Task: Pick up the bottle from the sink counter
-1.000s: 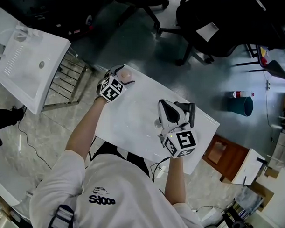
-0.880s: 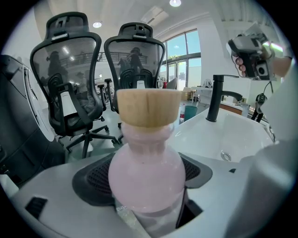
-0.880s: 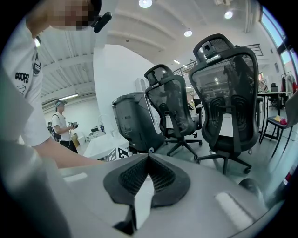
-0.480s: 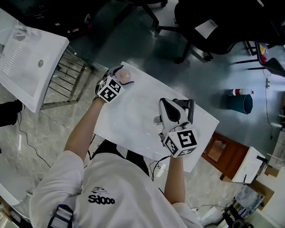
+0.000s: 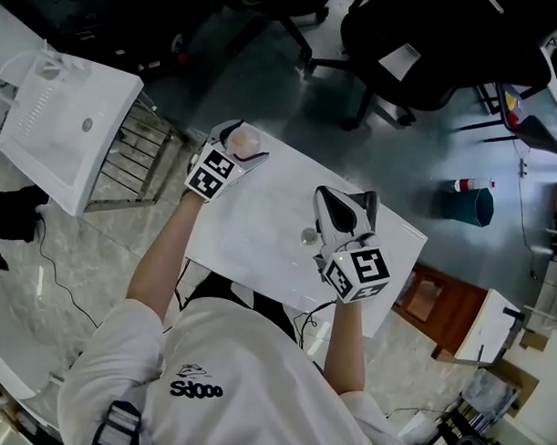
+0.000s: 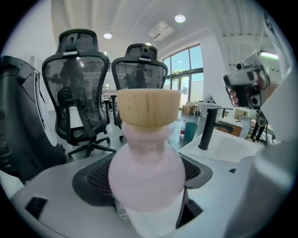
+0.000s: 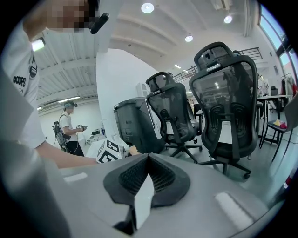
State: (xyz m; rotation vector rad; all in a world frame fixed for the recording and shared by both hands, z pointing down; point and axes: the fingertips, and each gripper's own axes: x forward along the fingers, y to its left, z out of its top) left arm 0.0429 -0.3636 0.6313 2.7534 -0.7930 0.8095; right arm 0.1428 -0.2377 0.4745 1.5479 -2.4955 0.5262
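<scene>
Left gripper (image 5: 238, 144) clamped on bottle (image 6: 146, 169) at table (image 5: 260, 229) far-left corner. Its view shows pink body plus wood cap (image 6: 148, 107); head view only the cap. Right gripper (image 7: 148, 159) clenched, empty.

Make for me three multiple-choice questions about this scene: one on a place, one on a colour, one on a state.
1. Where is the bottle?
A. In the sink basin
B. Between the jaws of the left gripper
C. On the floor

2. What colour is the bottle's cap?
A. Black
B. Blue
C. Light wood-tan

3. How do the jaws of the right gripper stand?
A. Together, with nothing between them
B. Wide apart
C. Closed on the bottle

Answers:
1 B: the left gripper view shows the pink body sitting between its jaws.
2 C: the cap looks pale tan above the pink neck.
3 A: the right gripper view shows the two jaws meeting, with nothing held.
</scene>
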